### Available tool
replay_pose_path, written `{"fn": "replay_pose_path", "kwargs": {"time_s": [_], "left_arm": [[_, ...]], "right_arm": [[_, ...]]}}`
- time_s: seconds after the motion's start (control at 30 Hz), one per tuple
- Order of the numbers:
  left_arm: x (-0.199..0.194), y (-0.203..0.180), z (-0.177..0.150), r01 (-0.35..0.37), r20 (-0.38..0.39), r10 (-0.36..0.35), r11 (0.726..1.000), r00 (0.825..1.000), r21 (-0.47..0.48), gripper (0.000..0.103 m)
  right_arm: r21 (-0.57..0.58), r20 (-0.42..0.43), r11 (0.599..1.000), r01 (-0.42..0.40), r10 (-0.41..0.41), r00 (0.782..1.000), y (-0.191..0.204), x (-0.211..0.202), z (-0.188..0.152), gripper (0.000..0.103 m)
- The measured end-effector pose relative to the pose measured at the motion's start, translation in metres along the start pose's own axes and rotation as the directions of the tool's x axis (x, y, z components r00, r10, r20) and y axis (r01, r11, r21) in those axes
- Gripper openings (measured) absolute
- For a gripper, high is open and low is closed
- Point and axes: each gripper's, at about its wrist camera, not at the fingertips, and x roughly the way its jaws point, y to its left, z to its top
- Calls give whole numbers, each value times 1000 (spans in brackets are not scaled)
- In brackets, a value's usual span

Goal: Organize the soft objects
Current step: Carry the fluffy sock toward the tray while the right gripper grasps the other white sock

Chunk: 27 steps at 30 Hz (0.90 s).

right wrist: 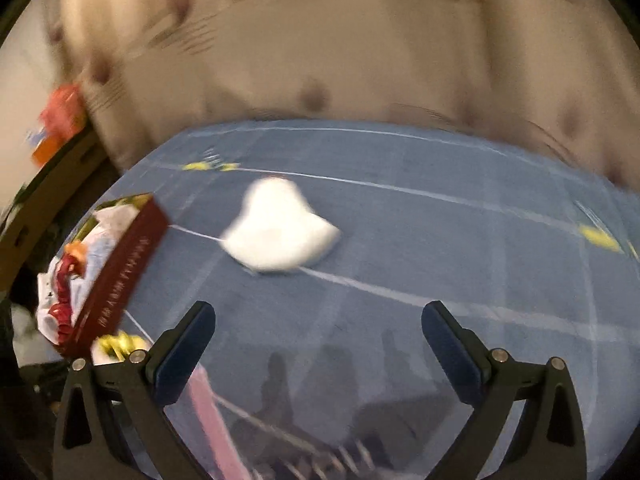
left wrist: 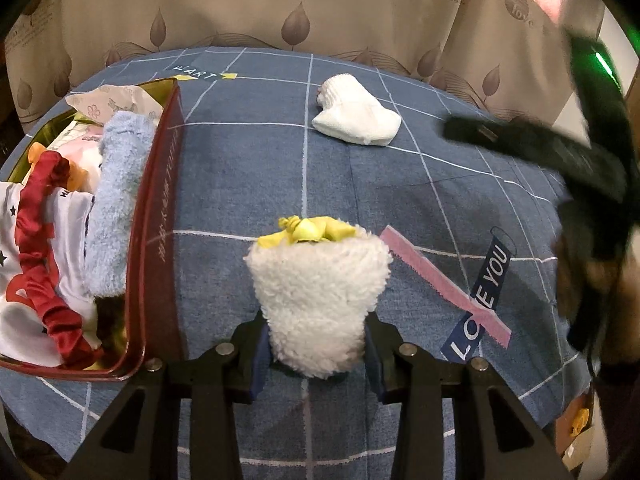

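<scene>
My left gripper (left wrist: 318,348) is shut on a fluffy white plush piece (left wrist: 318,292) with a yellow top, held just above the blue checked cloth (left wrist: 248,152), right of the dark red box (left wrist: 158,216). The box holds a light blue fuzzy sock (left wrist: 116,200), a red scrunchie (left wrist: 36,240) and white fabric. A white sock (left wrist: 354,114) lies on the cloth farther back. In the blurred right wrist view, my right gripper (right wrist: 318,320) is open and empty, above the cloth, with the white sock (right wrist: 280,232) ahead of it and the box (right wrist: 120,268) at left.
A beige leaf-print curtain (left wrist: 300,4) hangs behind the cloth. A pink strip (left wrist: 440,284) and a "LOVE YOU" print lie on the cloth at right. The right gripper's dark body (left wrist: 560,152) shows blurred at the right edge of the left wrist view.
</scene>
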Motion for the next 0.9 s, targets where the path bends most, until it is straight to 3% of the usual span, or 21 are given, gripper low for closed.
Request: {"fn": "replay_pose_path", "kwargs": {"time_s": [0.17,0.33,0.47,0.5,0.57,0.6,0.67,0.77,0.9], "left_arm": [[0,-1,2,-3,-2,3,1000,1000,4,42],[0,-3,3,-15,-1,15,1000,1000,11,43],[0,-5,5,-22,0,22,1000,1000,15,43],[0,-6,5,-24,-1,24,1000,1000,18,43],[-1,-6,6,-24,-2,24,1000,1000,16,43],[-1,-5,8,-23,-3,23,1000,1000,12,43],[0,-4,9,-23,-4,23,1000,1000,7,43],[-1,-4,11,-34,2,34,999,999,24,43],[-5,-8,9,-43,12,43,998,999,38,43]], "right_arm": [[-65,-69,998,-3,-1,998,21,50,38,102],[-22,-121,999,-26,23,992,16,83,53,102],[-54,-164,998,-21,12,986,20,104,58,100],[-64,-177,998,-25,14,984,22,110,57,85],[-111,-192,993,-29,8,981,26,116,52,70],[-125,-191,991,-39,14,981,28,113,50,51],[-115,-176,993,-40,19,984,27,102,48,30],[-144,-126,989,-18,-1,992,29,77,33,29],[-86,-79,996,-7,0,997,17,36,-2,29]]}}
